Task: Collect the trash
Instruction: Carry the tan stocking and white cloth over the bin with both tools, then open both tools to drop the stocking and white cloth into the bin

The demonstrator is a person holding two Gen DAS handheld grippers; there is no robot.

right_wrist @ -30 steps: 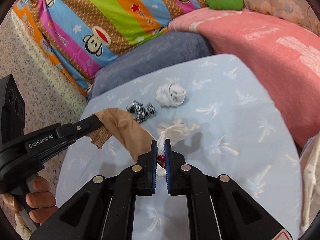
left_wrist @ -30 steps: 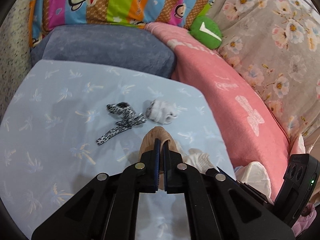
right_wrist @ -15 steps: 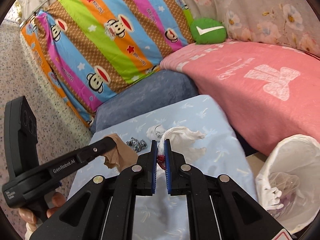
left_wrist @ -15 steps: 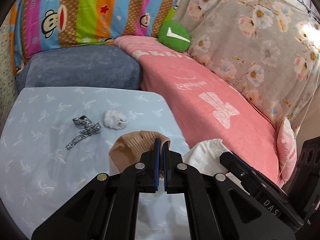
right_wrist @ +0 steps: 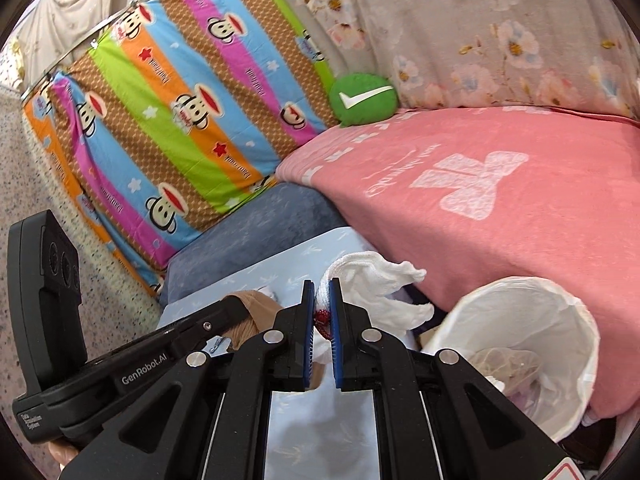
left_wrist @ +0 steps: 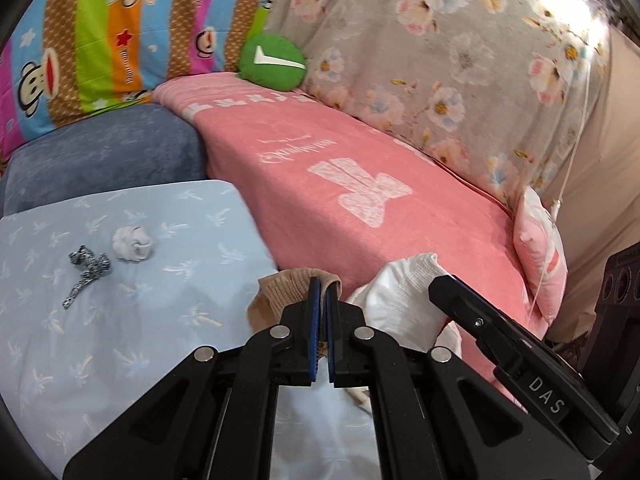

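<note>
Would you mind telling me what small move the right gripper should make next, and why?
Probably carry it a little further right until it is over the bin. The right gripper is shut on the white sock, which hangs left of the bin's open white liner, not yet above it.

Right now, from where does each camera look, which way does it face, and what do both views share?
Left wrist: sits on the left tool, looks forward over the pale blue table; its closed fingers grip a tan sock; the right tool's side shows.
Right wrist: sits on the right tool, faces the white-lined trash bin; it grips a white sock; the left tool shows.
Shared: pink blanket, round green cushion.
</note>
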